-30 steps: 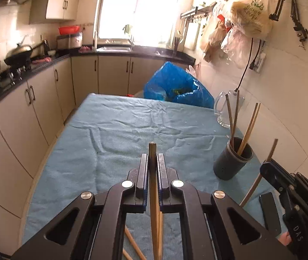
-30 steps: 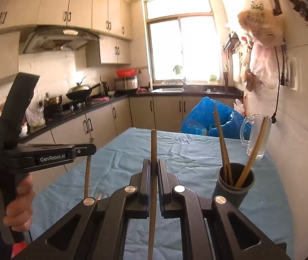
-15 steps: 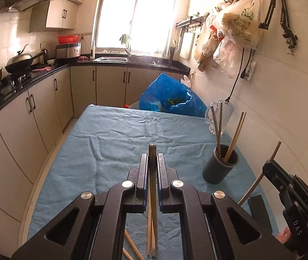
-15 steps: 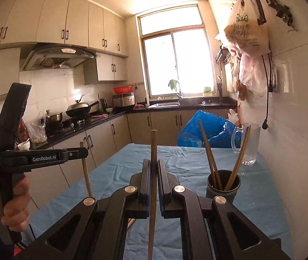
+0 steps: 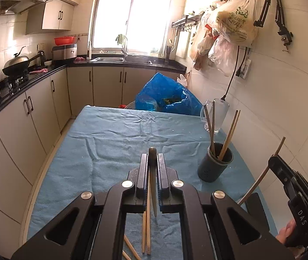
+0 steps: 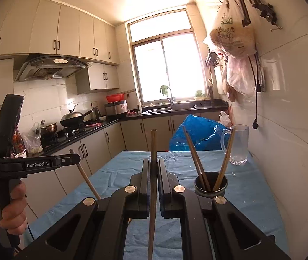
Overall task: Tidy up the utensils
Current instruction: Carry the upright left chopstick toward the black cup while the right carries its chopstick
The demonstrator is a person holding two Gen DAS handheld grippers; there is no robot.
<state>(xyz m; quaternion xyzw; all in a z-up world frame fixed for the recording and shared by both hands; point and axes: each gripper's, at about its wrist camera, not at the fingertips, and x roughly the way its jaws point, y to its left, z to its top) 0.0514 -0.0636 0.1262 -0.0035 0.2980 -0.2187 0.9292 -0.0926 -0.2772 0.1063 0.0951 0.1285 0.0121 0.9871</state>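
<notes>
Both black two-finger grippers are pinching a chopstick rn. Left gripper (image 5: 152,162) has its fingers pressed onto a thin wooden chopstick w/ a dark tip (image 5: 153,179), hanging above the wrinkled blue cloth on the table (image 5: 119,134). Right gripper (image 6: 153,169) clamps a plain light wooden chopstick (image 6: 153,173), upright, poking up past the fingers. Dark grey round utensil cup (image 6: 210,184) sits on the cloth near the right wall w/ four chopsticks leaning in it, clear glass mug (image 6: 238,145) behind it. A few loose wooden chopsticks (image 5: 145,234) lie on the cloth under the left gripper.
</notes>
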